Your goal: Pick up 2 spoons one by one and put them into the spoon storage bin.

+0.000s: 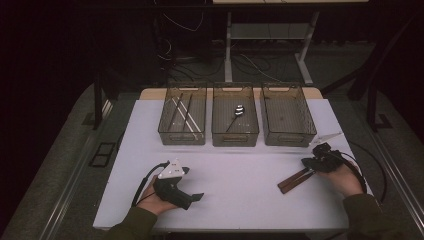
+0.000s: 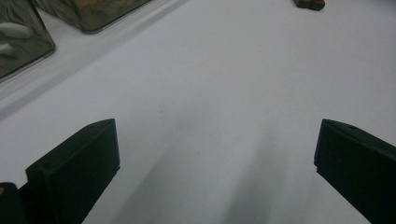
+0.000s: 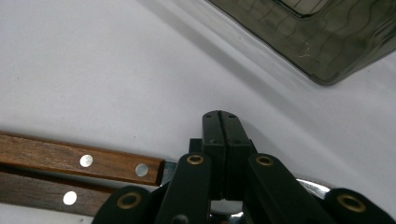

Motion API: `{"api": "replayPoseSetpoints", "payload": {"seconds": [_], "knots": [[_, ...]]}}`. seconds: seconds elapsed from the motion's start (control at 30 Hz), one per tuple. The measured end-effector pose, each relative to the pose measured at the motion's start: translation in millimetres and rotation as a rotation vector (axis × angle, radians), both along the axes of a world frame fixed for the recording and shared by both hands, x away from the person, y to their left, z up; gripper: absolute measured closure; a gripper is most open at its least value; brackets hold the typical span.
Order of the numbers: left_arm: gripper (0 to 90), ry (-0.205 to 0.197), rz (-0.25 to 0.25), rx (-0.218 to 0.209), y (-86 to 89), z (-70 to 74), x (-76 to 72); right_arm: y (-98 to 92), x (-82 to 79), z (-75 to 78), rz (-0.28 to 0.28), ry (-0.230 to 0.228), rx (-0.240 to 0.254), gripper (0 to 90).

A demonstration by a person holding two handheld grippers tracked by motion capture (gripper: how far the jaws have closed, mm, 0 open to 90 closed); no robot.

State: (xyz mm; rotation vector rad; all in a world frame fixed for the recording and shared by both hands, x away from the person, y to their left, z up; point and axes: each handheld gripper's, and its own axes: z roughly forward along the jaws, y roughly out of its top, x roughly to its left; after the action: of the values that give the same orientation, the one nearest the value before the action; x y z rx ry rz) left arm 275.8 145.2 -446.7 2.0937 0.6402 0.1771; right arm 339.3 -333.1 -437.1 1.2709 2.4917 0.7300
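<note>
Left gripper (image 1: pixel 197 196): nearest the camera, held low over the white table (image 1: pixel 240 190) at the near left; jaws stand wide apart with nothing between them
Right gripper (image 1: pixel 306 167): at the near right edge, jaws pressed together on metal at the handle end of the wooden-handled utensils (image 1: pixel 295 180)
Wooden-handled utensils: two lying side by side on the table, brown riveted handles pointing toward the centre; whether knives or other cutlery cannot be told
Left bin (image 1: pixel 183 114): holds pale sticks
Middle bin (image 1: pixel 235 114): holds one dark-handled utensil
Right bin (image 1: pixel 287 114): just beyond the right gripper; contents not discernible
</note>
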Motion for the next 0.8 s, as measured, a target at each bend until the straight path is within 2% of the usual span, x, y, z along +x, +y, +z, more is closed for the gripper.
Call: {"api": "replayPoseSetpoints", "payload": {"seconds": [0.8], "knots": [[0.0, 0.000, -0.001, 0.004, -0.2, -0.2, 0.2, -8.5, -15.1, 1.0, 0.009, 0.002, -0.022, 90.0]]}}
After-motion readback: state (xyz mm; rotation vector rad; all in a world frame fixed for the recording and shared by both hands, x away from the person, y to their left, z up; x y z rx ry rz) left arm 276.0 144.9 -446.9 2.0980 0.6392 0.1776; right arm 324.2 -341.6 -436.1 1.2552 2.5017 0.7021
